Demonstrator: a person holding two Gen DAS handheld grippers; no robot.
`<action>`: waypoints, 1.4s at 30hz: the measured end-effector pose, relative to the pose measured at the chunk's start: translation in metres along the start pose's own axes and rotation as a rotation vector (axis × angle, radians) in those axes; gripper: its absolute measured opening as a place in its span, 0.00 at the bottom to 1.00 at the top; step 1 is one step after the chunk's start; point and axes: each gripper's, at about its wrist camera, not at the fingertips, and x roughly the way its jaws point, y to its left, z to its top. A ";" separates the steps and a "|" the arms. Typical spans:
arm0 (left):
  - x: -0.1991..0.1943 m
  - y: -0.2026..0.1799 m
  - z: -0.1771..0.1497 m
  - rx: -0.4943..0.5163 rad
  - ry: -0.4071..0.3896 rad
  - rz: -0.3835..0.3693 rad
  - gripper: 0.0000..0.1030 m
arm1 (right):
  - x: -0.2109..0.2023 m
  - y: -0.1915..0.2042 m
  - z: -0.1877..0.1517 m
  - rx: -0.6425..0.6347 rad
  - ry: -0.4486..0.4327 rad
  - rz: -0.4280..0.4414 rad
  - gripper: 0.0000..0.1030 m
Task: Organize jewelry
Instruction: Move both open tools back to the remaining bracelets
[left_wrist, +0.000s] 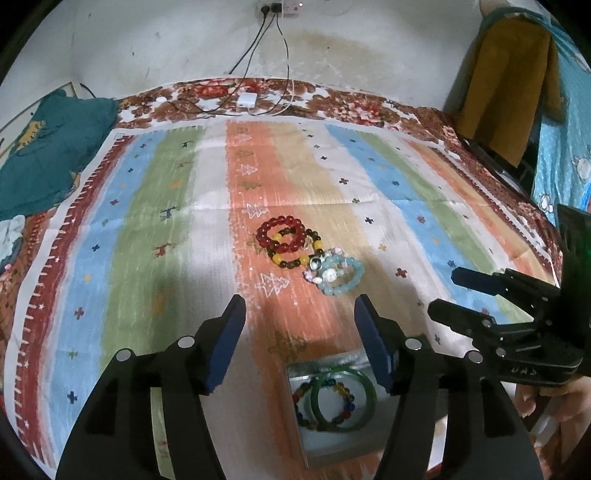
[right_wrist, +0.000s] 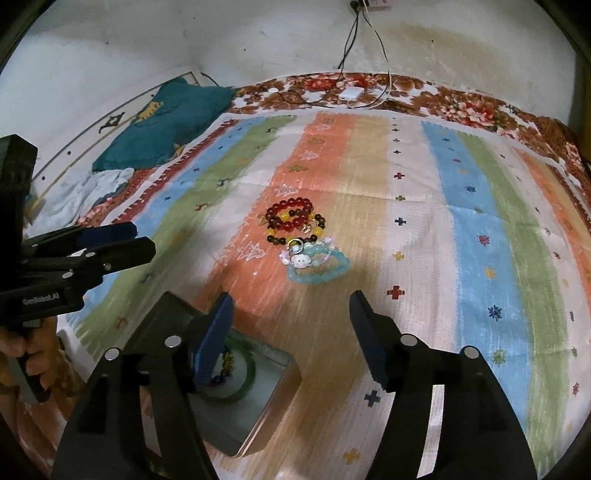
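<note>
Left claw agape (empty)

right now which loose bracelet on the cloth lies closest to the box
The pale blue bracelet. It lies at the near end of the pile, toward the box; the red one and the yellow-and-dark one lie beyond it.

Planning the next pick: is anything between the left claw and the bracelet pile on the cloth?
Nothing visible. The left claw stands open, with bare striped cloth between it and the bracelet pile.
</note>
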 end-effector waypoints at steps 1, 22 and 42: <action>0.003 0.001 0.002 0.001 0.001 0.008 0.61 | 0.002 -0.002 0.001 0.006 0.003 -0.003 0.66; 0.060 0.028 0.040 -0.019 0.032 0.070 0.70 | 0.061 -0.031 0.036 0.054 0.077 -0.057 0.66; 0.115 0.045 0.060 -0.070 0.107 0.052 0.70 | 0.112 -0.055 0.039 0.110 0.244 -0.053 0.66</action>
